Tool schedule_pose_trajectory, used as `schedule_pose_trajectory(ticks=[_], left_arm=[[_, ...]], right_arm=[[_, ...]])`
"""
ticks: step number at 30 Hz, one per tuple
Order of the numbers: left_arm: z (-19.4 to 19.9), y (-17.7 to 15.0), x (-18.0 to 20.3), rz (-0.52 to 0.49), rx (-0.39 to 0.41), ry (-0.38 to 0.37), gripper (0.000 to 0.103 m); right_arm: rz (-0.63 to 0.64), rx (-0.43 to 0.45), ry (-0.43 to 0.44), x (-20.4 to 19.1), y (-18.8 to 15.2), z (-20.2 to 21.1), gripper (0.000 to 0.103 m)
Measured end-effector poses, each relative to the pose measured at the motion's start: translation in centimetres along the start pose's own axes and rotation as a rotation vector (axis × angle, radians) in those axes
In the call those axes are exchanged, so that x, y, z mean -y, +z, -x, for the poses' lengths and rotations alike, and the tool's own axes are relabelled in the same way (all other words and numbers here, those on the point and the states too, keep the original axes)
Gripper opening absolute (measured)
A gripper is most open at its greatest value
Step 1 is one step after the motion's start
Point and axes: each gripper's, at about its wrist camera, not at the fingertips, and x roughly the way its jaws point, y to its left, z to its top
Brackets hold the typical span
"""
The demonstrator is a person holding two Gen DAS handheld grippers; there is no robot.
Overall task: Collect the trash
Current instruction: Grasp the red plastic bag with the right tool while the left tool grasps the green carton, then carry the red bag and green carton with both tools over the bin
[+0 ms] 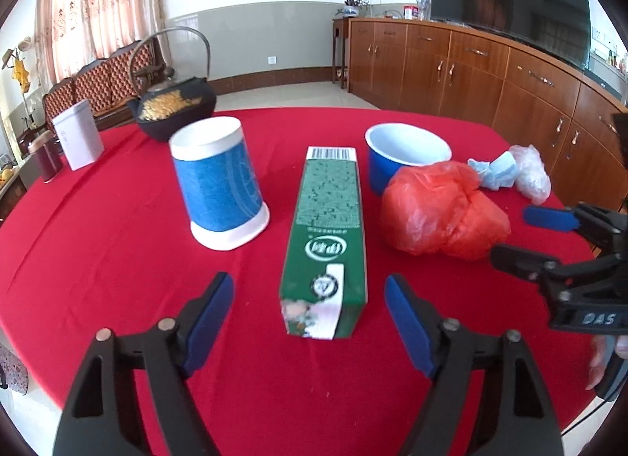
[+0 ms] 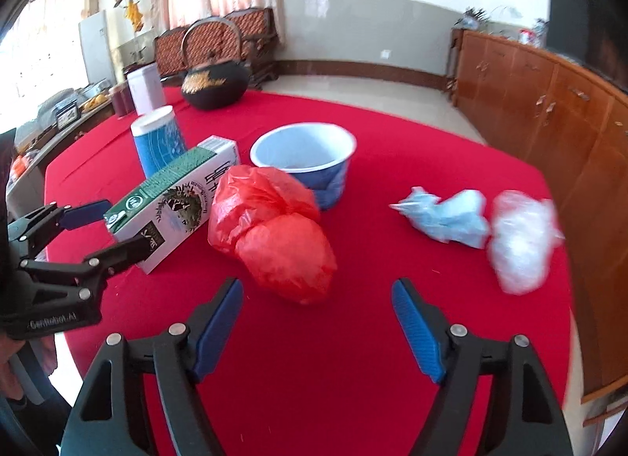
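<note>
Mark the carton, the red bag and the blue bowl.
carton (image 1: 327, 220), left wrist view, on its green top face.
red bag (image 2: 274, 232), right wrist view, middle of the crumpled plastic.
blue bowl (image 2: 337, 177), right wrist view, on its outer wall.

The right gripper (image 2: 317, 332) hung wide apart near the red bag (image 2: 271, 234); the milk carton (image 2: 172, 200) lay left.

The clear plastic bag (image 2: 522, 240) is motion-blurred; the red bag (image 2: 271, 232) hides the bowl's (image 2: 302, 141) base.
</note>
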Motion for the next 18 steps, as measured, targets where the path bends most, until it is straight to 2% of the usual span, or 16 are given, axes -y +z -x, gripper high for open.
schedule_pose_trajectory(ticks=[2, 4, 5, 6, 7, 8, 9, 12, 18], left_arm=[[-0.4, 0.1, 0.1, 0.002, -0.004, -0.004, 0.079], [-0.7, 0.2, 0.2, 0.008, -0.01, -0.017, 0.074], [-0.9, 0.2, 0.2, 0.01, -0.013, -0.023, 0.07], [-1.1, 0.2, 0.3, 0.013, -0.021, -0.03, 0.062], [-1.3, 0.2, 0.2, 0.019, -0.032, -0.039, 0.057], [-1.5, 0.1, 0.3, 0.022, -0.038, -0.047, 0.043], [-1.6, 0.1, 0.3, 0.025, -0.043, -0.059, 0.039], [-0.8, -0.2, 0.4, 0.027, -0.023, -0.056, 0.039], [2.0, -0.7, 0.6, 0.024, 0.018, -0.06, 0.039]], right_arm=[[0.014, -0.022, 0.033, -0.2, 0.5, -1.3, 0.077], [0.026, -0.041, 0.067, -0.6, 0.8, -2.2, 0.064], [0.029, -0.045, 0.082, -0.7, 1.0, -2.5, 0.05], [0.028, -0.051, 0.09, -0.8, 1.0, -2.7, 0.044], [0.027, -0.057, 0.095, -0.9, 1.0, -2.8, 0.041], [0.031, -0.05, 0.095, -1.0, 1.0, -2.7, 0.033], [0.031, -0.042, 0.096, -1.0, 0.9, -2.5, 0.03], [0.012, -0.019, 0.084, -1.0, 0.4, -1.4, 0.025], [-0.03, 0.039, 0.027, -0.5, -1.5, 2.8, 0.024]])
